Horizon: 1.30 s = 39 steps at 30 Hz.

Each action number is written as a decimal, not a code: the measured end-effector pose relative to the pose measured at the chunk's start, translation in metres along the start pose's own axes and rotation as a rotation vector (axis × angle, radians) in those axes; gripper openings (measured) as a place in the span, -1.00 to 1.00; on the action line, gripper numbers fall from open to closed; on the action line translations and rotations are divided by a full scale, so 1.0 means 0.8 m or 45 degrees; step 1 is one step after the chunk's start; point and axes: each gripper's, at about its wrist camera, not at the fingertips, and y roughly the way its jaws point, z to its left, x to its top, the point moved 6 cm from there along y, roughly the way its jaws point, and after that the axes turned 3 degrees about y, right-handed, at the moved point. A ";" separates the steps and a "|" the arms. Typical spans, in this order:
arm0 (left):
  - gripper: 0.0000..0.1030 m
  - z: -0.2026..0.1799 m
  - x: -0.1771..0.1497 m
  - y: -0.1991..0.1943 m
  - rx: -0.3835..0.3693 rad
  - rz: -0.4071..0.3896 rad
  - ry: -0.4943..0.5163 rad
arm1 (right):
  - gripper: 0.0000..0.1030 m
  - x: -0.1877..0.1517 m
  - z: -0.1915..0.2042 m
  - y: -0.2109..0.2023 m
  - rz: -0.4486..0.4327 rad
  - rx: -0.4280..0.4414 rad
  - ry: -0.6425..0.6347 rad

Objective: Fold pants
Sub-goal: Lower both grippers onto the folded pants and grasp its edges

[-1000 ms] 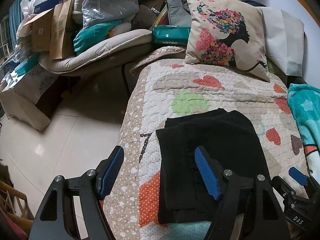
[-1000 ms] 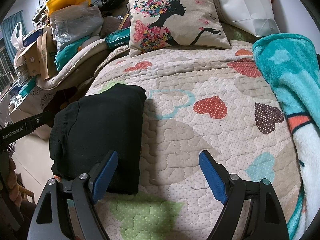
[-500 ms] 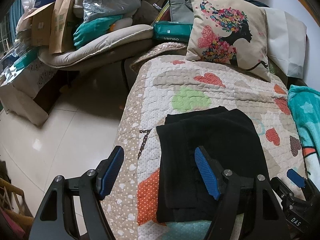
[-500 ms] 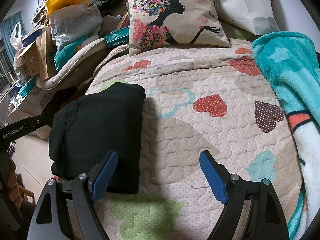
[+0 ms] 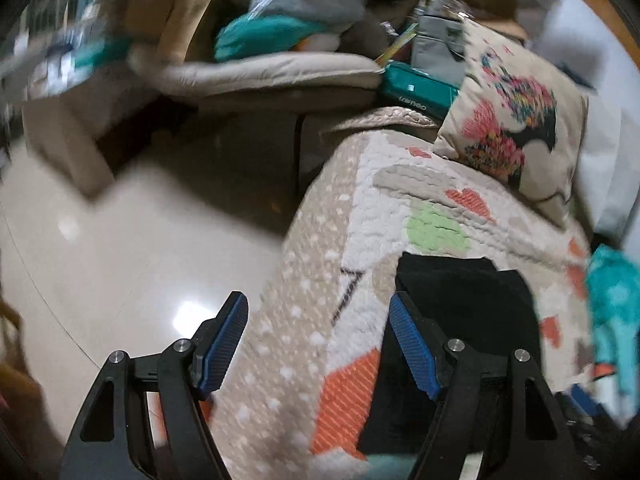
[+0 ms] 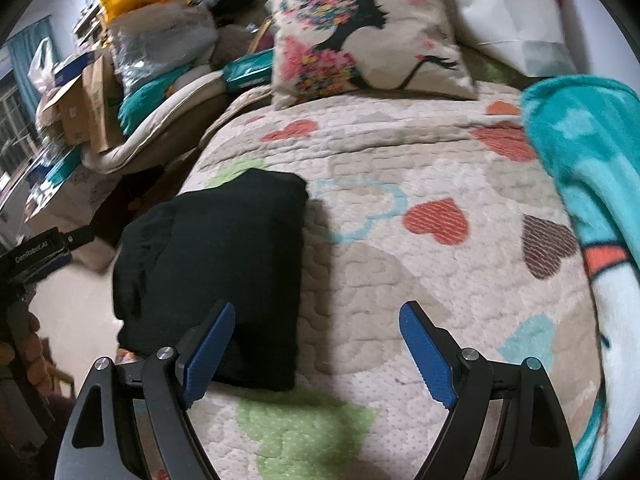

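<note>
The black pants [image 6: 216,264] lie folded into a compact rectangle on the heart-patterned quilt [image 6: 400,280], near the bed's left edge. In the blurred left wrist view the pants [image 5: 468,308] sit at the lower right, behind the right finger. My left gripper [image 5: 316,340] is open over the bed's side edge, with nothing between its blue pads. My right gripper [image 6: 316,352] is open above the quilt just right of the pants' near corner, holding nothing. The left tool's body [image 6: 36,252] shows at the far left of the right wrist view.
A cushion with a flower-haired figure [image 6: 360,36] leans at the head of the bed beside a white pillow [image 6: 508,12]. A teal blanket [image 6: 592,184] covers the right side. Left of the bed lie shiny floor [image 5: 120,248] and piles of boxes, bags and bedding [image 6: 120,92].
The left gripper has swung left and rolled, so its view now tilts and blurs, and the pants sit farther right in it. The right gripper has stayed put. Both stay open.
</note>
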 end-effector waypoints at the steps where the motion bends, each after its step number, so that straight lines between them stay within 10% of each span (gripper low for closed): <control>1: 0.41 0.003 -0.003 0.002 -0.058 0.023 -0.043 | 0.72 0.005 0.003 0.003 0.019 0.010 -0.003; 8: 0.41 -0.026 -0.015 0.026 -0.372 0.167 -0.143 | 0.72 0.038 0.012 0.033 0.118 0.099 0.078; 20: 0.46 -0.046 -0.042 0.084 -0.345 0.366 -0.157 | 0.72 0.055 0.023 0.089 0.184 0.294 0.153; 28: 0.84 -0.061 -0.047 0.108 -0.446 0.381 -0.211 | 0.71 0.059 0.024 0.113 0.213 0.444 0.226; 33: 0.93 -0.090 -0.047 0.108 -0.396 0.296 -0.032 | 0.70 0.058 0.023 0.125 0.230 0.517 0.303; 39: 0.14 -0.103 -0.045 0.096 -0.432 0.316 0.012 | 0.47 0.061 0.026 0.125 0.237 0.551 0.308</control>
